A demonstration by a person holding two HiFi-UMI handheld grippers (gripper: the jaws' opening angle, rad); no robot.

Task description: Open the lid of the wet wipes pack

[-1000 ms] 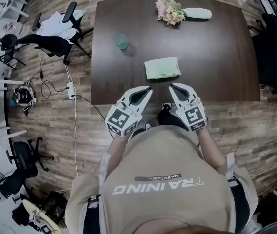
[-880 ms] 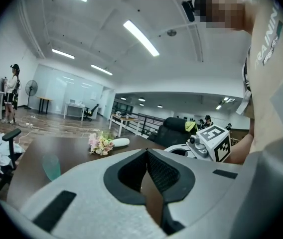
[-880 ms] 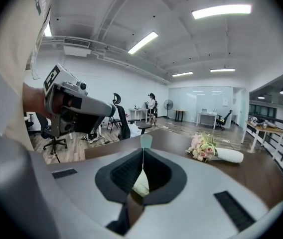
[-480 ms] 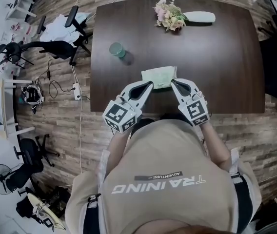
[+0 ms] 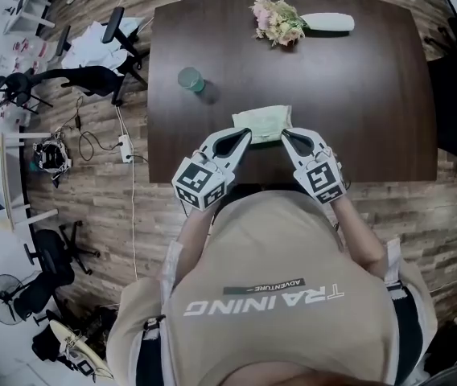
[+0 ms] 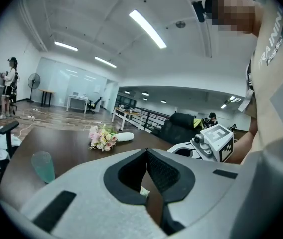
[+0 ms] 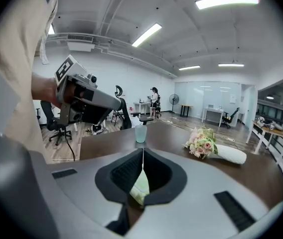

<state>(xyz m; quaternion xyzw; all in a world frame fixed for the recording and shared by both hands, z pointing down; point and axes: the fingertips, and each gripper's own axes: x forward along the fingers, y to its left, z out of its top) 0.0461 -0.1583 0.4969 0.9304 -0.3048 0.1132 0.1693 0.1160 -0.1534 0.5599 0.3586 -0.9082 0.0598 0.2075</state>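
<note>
The wet wipes pack (image 5: pixel 262 123), pale green and flat, lies near the front edge of the dark table (image 5: pixel 357 95). My left gripper (image 5: pixel 247 134) is shut, its tips at the pack's near left corner. My right gripper (image 5: pixel 284 133) is shut too, tips at the near right corner. Whether either one touches the pack, I cannot tell. In the right gripper view the closed tips (image 7: pixel 142 151) meet above a strip of the pack (image 7: pixel 140 187). In the left gripper view the tips (image 6: pixel 146 151) meet as well, and only a sliver of the pack (image 6: pixel 144 189) shows.
A green cup (image 5: pixel 190 79) stands at the table's left. A flower bouquet (image 5: pixel 277 18) in a white wrap (image 5: pixel 329 22) lies at the far edge. Office chairs (image 5: pixel 92 75) and cables are on the wooden floor to the left.
The person has stepped up to the table, and both grippers have moved forward from the near edge to the pack's near corners. Over the last half second they barely shifted.
</note>
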